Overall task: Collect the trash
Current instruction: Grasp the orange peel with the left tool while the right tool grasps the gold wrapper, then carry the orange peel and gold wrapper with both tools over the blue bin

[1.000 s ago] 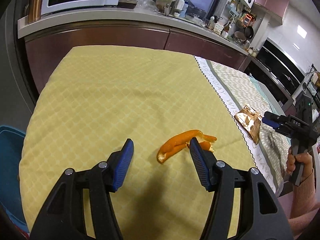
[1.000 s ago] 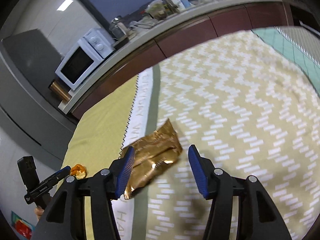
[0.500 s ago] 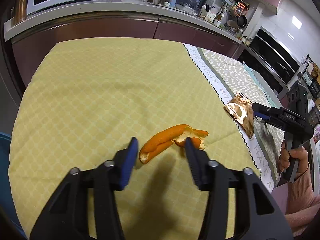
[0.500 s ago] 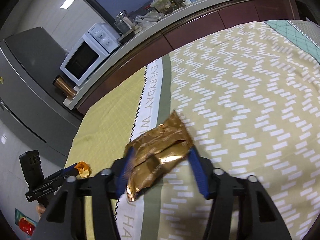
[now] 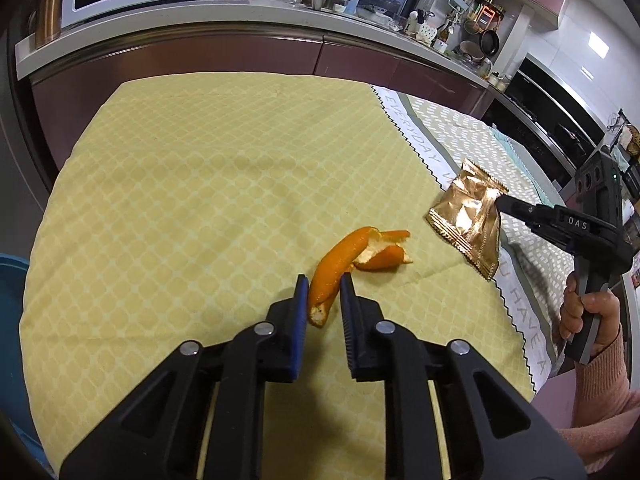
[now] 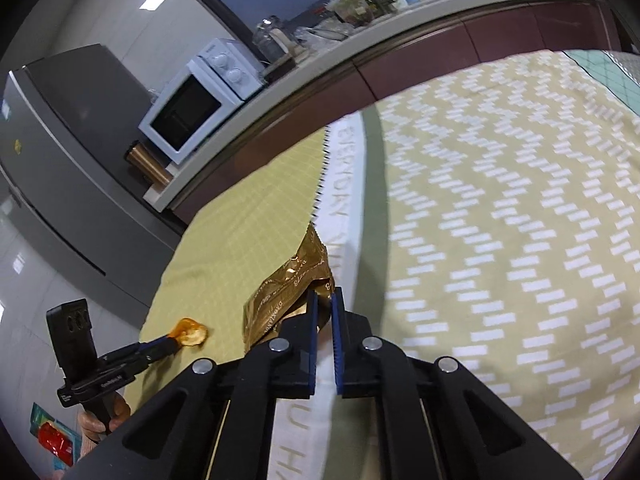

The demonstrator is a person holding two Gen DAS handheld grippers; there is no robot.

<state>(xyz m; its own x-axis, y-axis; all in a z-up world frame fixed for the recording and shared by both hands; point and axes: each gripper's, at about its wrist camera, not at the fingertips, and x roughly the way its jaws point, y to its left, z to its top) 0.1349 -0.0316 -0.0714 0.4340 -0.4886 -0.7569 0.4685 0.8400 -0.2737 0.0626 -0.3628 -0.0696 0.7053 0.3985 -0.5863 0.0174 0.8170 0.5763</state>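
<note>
While the yellow-clothed table (image 5: 180,200) carries the trash near its right edge, the right gripper (image 6: 323,300) has just closed its fingers onto the gold wrapper (image 5: 468,216), and the left gripper (image 5: 324,284) has just closed onto the orange peel (image 5: 340,256).

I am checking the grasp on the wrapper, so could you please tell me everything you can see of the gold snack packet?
The gold snack packet is a crinkled, shiny foil pouch with crimped end seams and small printed script, and it looks flat and empty. The right tool, whose jaws have just been closing, pinches one edge of it. It hangs tilted, lifted clear of the tablecloth near the cloth's white lettered border; nothing else touches it. The orange peel lies apart from it.
</note>
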